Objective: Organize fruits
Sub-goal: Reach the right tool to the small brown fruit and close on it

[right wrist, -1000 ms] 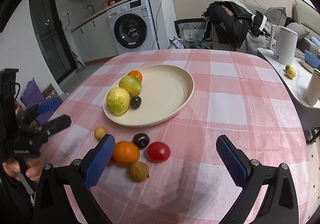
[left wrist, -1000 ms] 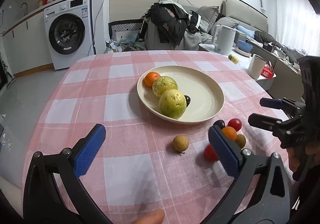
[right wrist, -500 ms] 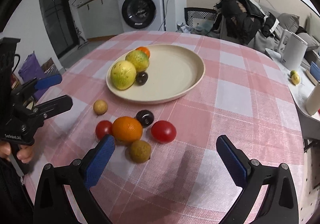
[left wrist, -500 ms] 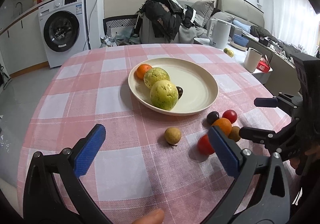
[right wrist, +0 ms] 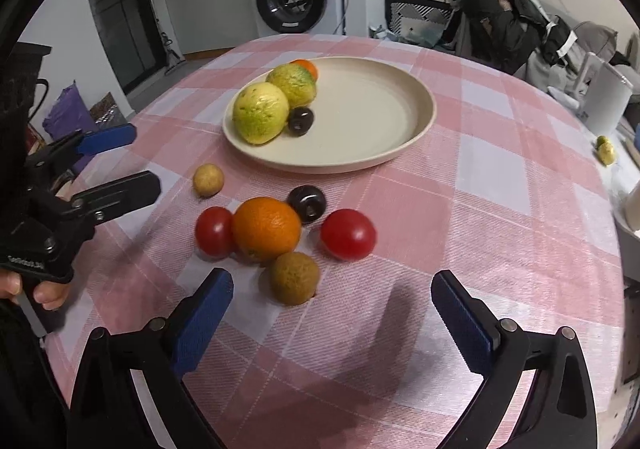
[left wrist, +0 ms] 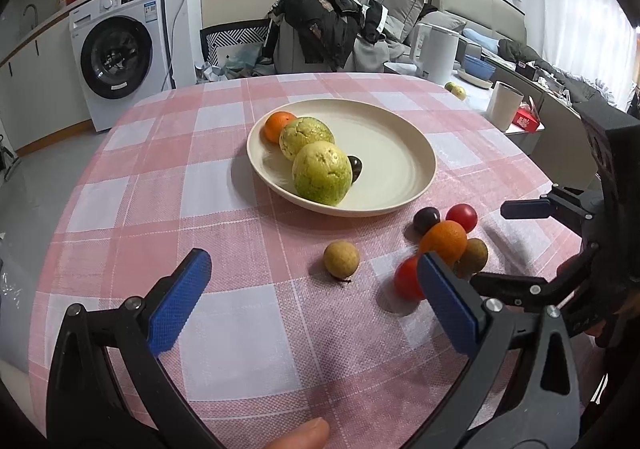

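Both hand-held grippers are held with jaws spread wide and nothing between them: the right hand-held gripper (right wrist: 332, 301) is poised just short of the loose cluster of fruit on the counter (right wrist: 500, 185), and the left hand-held gripper (left wrist: 314, 285) is aimed toward the small tan fruit (left wrist: 341, 259) lying apart from the others. Two green fruits, an orange and a dark fruit are already gathered at one side of the plate (right wrist: 420, 97). The remaining pieces are packed closely: the large orange (right wrist: 266, 229) appears to touch the red tomato (right wrist: 214, 231) and the brown fruit (right wrist: 294, 277), with a dark plum (right wrist: 307, 203) just behind and a second tomato (right wrist: 347, 234) just beside. A finger pushed into this cluster is likely to nudge a neighbour, and round fruit may be sent rolling toward the counter edge. Smooth skins may also be squeezed out of the jaws if gripped off-centre, and the two tools could be brought into collision, since both are close to the same pile
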Tool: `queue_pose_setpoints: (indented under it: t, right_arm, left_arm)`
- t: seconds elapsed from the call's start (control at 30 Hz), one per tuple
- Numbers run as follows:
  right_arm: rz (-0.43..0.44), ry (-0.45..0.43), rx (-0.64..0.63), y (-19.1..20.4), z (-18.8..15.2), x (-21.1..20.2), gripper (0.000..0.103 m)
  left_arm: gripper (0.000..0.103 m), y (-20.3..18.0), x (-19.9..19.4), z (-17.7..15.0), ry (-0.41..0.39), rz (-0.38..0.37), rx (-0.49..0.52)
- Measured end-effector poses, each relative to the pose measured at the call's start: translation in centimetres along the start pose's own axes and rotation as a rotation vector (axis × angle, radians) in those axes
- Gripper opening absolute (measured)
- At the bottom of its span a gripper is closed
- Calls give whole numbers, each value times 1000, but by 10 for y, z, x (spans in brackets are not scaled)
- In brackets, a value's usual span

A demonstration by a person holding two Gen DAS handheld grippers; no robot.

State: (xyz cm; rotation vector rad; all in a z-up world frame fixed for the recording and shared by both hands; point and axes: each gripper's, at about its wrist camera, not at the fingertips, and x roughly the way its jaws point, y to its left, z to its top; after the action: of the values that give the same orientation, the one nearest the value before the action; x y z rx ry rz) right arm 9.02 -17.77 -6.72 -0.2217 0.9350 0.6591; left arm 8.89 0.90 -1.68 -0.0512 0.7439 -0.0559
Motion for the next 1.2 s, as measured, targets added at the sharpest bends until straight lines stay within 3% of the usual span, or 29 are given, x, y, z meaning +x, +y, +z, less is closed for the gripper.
queue_pose_setpoints:
  t: [0.1, 0.27, 0.5, 0.77, 1.0, 1.2]
  right_arm:
    - [26, 1, -9, 3, -2, 0, 99]
    - [71, 24, -39, 10, -5, 4, 82]
    - [106, 24, -46, 15, -6, 6, 73]
    - [104, 11, -57, 18, -7, 5, 50]
    - [110, -2, -58, 15, -8, 2, 46]
    - [102, -1, -54, 13, -7, 3, 36]
  left_arm:
    - [102, -1, 2, -1, 6, -1, 7]
    - [102, -1, 3, -1, 17, -9, 10]
    - [102, -5, 4, -3, 28, -19, 21]
    - [102, -9, 7, -5, 41, -27, 35]
    - [102, -12, 11, -7, 50, -32, 44]
    - [102, -16, 12, -8, 60, -44, 56]
